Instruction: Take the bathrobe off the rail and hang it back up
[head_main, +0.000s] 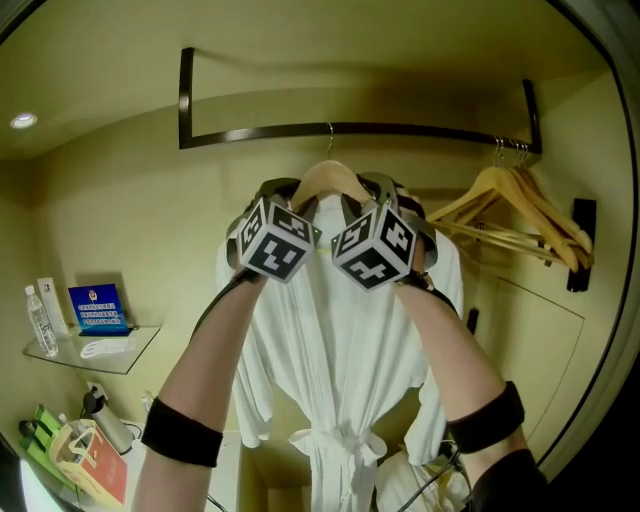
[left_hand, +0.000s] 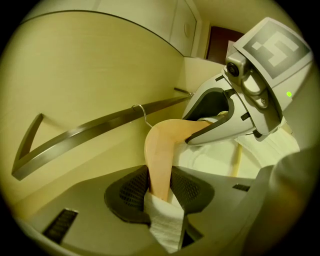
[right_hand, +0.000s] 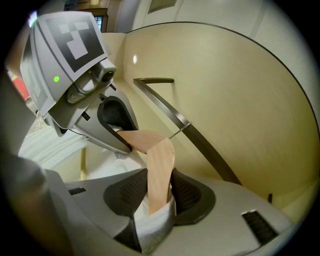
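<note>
The white bathrobe (head_main: 335, 330) hangs on a wooden hanger (head_main: 330, 178), high in the wardrobe recess and right up at the dark metal rail (head_main: 420, 128). Its long axis is vertical: collar at the top, hem below, with the knotted belt and open front facing the person. The hanger's bar lies crosswise, roughly along the rail, and its wire hook (head_main: 328, 130) points straight up and meets the rail's line. No view shows whether the hook is seated over the rail or only lies against it.

The left gripper (left_hand: 161, 187) has its jaws clamped on the hanger's left arm, with a fold of collar towelling pinched in beside the wood. The right gripper (right_hand: 159, 192) holds the other arm the same way — wood and cloth together between the pads. The two grips sit close to the hanger's neck, one on each side.

This looks like the moment at the rail itself, either lifting the hook clear or setting it back on. The next move needs both hands to travel together so the bar stays level and the hook's opening passes cleanly over the rail — clear of the spare wooden hangers (head_main: 520, 215) bunched at the right end.
</note>
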